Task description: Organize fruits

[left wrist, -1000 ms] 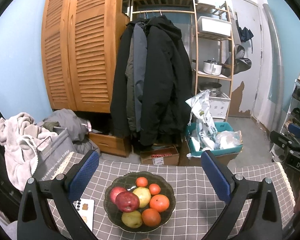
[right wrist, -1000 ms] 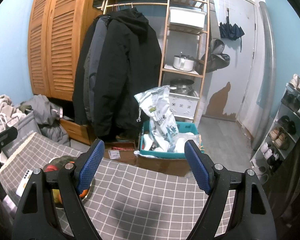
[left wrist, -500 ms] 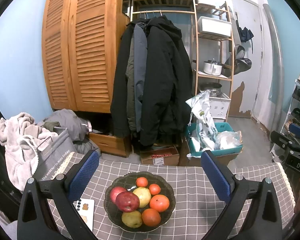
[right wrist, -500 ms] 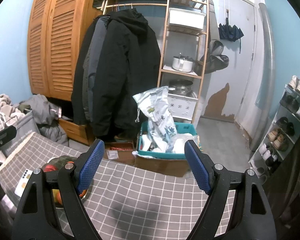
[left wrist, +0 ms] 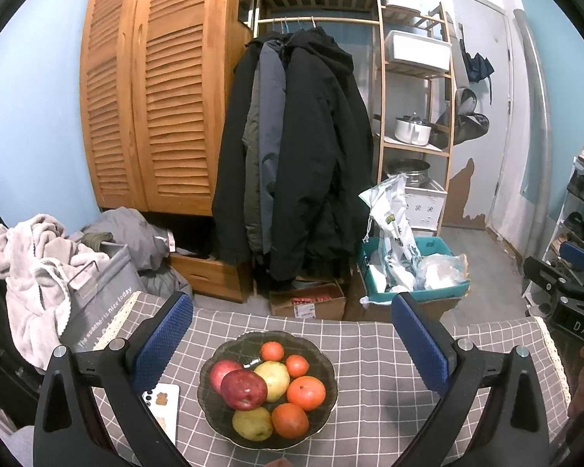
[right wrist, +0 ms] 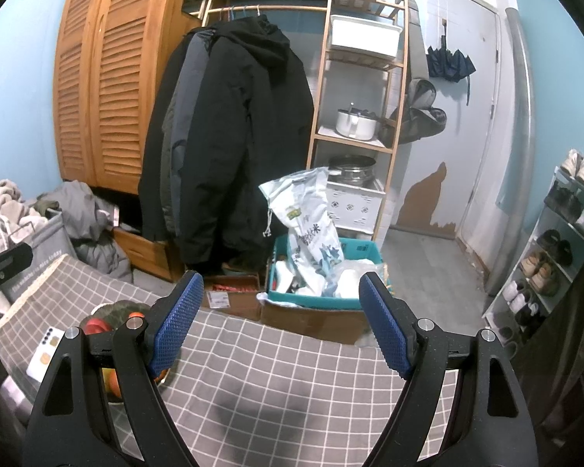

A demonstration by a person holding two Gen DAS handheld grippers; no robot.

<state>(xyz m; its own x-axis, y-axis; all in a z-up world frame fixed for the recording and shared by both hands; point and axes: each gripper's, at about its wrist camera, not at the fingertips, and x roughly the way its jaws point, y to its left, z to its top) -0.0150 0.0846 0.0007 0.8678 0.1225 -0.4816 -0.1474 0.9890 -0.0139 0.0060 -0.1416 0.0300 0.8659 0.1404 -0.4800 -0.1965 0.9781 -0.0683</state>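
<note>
While I hold both tools over the table [left wrist: 370, 350], almost nothing has changed in the last second: the left view looks the same, and the right view has only slid a tiny bit. My left gripper [left wrist: 292, 344] is wide and holds nothing. My right gripper [right wrist: 280, 323] is wide too and holds nothing.

All the fruit I can see sits in the bowl [left wrist: 214, 366], near the left side of the table. It has two apples [left wrist: 242, 389], two pears [left wrist: 272, 379] and five oranges [left wrist: 306, 393]. A phone [left wrist: 163, 404] lies just left of the bowl. No fruit lies loose on the cloth that I can see.

So the fruit may be all gathered already, or it may be waiting to be sorted out of the bowl; I think it fits both
</note>
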